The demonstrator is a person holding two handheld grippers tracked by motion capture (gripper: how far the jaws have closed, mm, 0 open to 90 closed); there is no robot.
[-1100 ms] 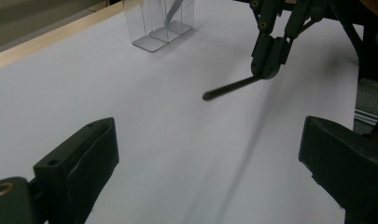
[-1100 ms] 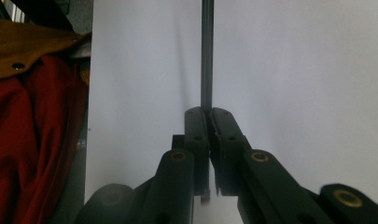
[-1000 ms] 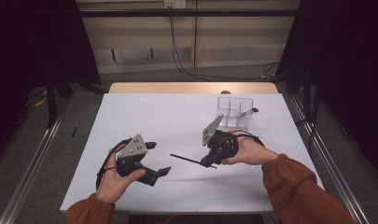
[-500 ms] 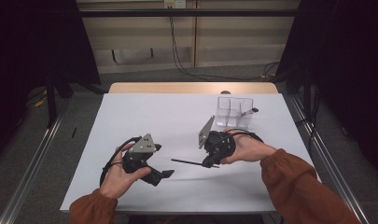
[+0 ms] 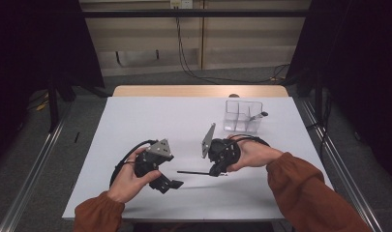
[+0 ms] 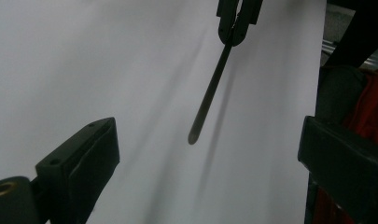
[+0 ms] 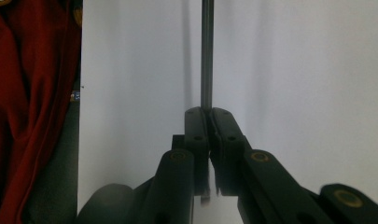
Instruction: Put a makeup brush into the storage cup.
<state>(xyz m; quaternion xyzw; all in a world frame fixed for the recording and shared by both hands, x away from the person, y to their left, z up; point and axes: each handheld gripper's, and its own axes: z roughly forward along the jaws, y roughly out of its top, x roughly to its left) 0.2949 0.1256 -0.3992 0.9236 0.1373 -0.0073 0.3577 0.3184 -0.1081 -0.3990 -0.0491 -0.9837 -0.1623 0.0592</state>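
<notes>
Right gripper (image 5: 216,171) clamped tight on one end of a thin dark rod (image 5: 193,172) — in the right gripper view the two black jaws meet with the rod (image 7: 206,56) pinched between them, its shaft running straight up toward 12 o'clock over the white tabletop (image 7: 294,70). In the high view the rod lies level just above the table (image 5: 150,116), its free end pointing toward 9 o'clock, at the left gripper (image 5: 170,184). Left gripper jaws stand wide apart, nothing between the pads; in the left gripper view one jaw sits at 8 o'clock and the other at 4 o'clock, and the rod (image 6: 210,91) comes down from the other gripper's closed tips (image 6: 233,32) at 12 o'clock, its rounded free end hanging between the two jaws but farther off, touching neither. A soft shadow of the rod falls on the white surface beside it. The left hand (image 5: 128,176) holds its gripper at about 7 o'clock of the table centre; the right hand (image 5: 251,154) sits at about 4 o'clock, with the grey three-cornered plate (image 5: 209,140) of its gripper standing on edge. A clear plastic compartment box (image 5: 243,116) stands at 2 o'clock on the table, well apart from both grippers, with a small dark-tipped item (image 5: 257,116) resting in one of its sections — which section I cannot tell. Both forearms wear rust-coloured sleeves (image 5: 309,193). Black cable (image 5: 128,152) loops from the left gripper across the table.
</notes>
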